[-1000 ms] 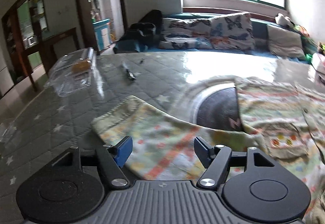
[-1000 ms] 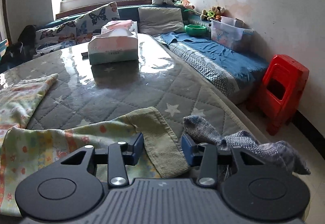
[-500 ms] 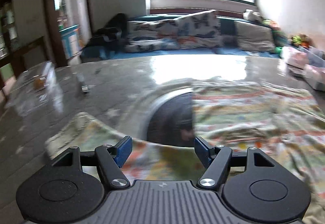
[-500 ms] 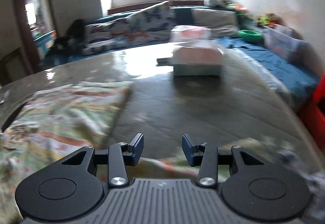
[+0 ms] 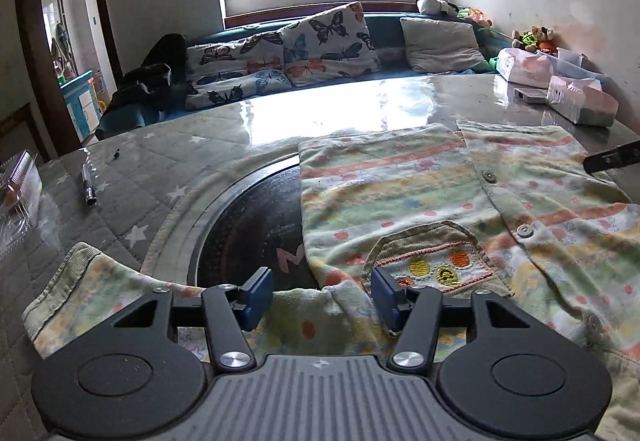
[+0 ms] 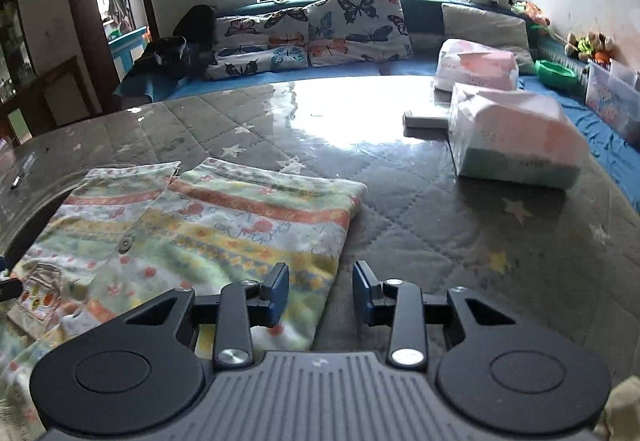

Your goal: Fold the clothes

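Note:
A child's striped, button-front garment (image 5: 420, 201) lies spread on the quilted, glass-covered table (image 5: 168, 149). It has an embroidered chest pocket (image 5: 432, 261), and one sleeve (image 5: 100, 289) stretches left. My left gripper (image 5: 322, 291) is open and empty, low over the sleeve where it meets the body. The garment also shows in the right wrist view (image 6: 208, 225). My right gripper (image 6: 320, 289) is open and empty, above the garment's right side edge. A tip of the right gripper (image 5: 612, 159) shows at the right edge of the left wrist view.
A dark round inset (image 5: 256, 225) sits in the table under the garment's left part. A pen (image 5: 88, 187) and a clear plastic box (image 5: 16, 197) lie at left. Tissue packs (image 6: 516, 137) and a small white box (image 6: 426, 119) stand at right. A sofa with butterfly cushions (image 5: 288, 53) runs behind.
Both grippers swung from the sleeve ends toward the garment's body. The left one is over the shoulder, not the cuff. The right one left the right cuff and grey cloth. Both stay open.

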`<move>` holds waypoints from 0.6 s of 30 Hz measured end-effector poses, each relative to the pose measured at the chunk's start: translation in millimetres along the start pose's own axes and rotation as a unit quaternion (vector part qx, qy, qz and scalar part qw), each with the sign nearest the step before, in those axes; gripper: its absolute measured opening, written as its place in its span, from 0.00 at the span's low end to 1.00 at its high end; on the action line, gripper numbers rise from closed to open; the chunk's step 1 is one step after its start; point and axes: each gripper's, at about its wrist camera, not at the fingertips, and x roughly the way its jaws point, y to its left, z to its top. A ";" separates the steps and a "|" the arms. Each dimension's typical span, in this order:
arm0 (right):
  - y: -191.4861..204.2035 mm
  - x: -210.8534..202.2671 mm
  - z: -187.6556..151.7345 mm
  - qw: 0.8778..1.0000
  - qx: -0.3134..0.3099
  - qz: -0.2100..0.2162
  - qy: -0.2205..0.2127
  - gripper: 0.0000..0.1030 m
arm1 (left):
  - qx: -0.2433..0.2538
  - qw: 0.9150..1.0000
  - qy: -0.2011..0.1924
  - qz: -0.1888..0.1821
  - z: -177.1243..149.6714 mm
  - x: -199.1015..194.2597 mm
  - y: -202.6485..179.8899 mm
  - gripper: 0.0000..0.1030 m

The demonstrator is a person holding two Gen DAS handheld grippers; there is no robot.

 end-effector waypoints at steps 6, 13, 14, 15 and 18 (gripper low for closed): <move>7.3 10.8 6.3 1.000 -0.012 -0.007 -0.001 0.16 | -0.007 1.000 -0.003 0.008 -0.2 1.7 1.9 0.65; 18.6 26.1 18.6 1.000 -0.027 -0.009 -0.004 0.08 | 0.004 0.999 -0.005 0.035 0.7 3.7 2.2 0.60; 21.0 29.4 21.6 1.000 -0.029 -0.009 -0.005 0.07 | 0.006 0.999 -0.006 0.043 0.6 4.7 2.4 0.60; 23.2 33.4 24.4 0.999 -0.031 -0.009 -0.005 0.08 | 0.005 0.999 -0.007 0.046 0.5 5.5 3.2 0.60; 30.1 44.3 31.5 0.999 -0.040 -0.008 -0.006 0.07 | 0.003 0.998 -0.008 0.054 0.6 7.3 5.5 0.60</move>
